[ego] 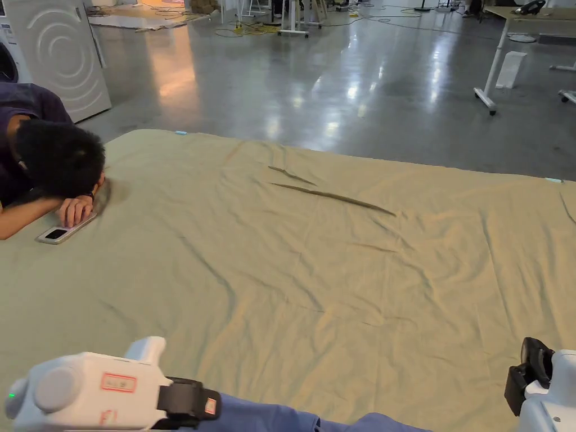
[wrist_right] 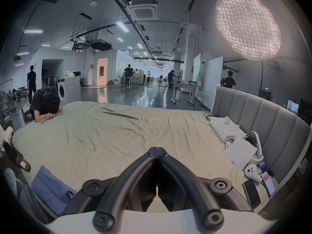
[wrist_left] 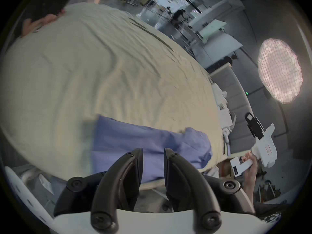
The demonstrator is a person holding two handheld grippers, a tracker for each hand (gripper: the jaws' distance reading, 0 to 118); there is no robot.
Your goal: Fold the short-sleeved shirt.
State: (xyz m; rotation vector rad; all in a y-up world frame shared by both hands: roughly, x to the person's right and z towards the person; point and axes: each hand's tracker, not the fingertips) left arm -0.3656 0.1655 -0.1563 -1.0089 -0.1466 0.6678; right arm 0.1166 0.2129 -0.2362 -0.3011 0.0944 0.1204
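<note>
Start of folding: the blue shirt [wrist_left: 148, 146] lay bunched at the bed's [ego: 315, 253] near edge, my left gripper [wrist_left: 153, 153] parted above it, my right gripper [wrist_right: 157, 150] clenched empty; spreading it flat seemed next.

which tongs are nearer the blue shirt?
Left. Left tongs hang open just over the shirt at the bed's near edge; right tongs, shut, sit off to its right.
</note>
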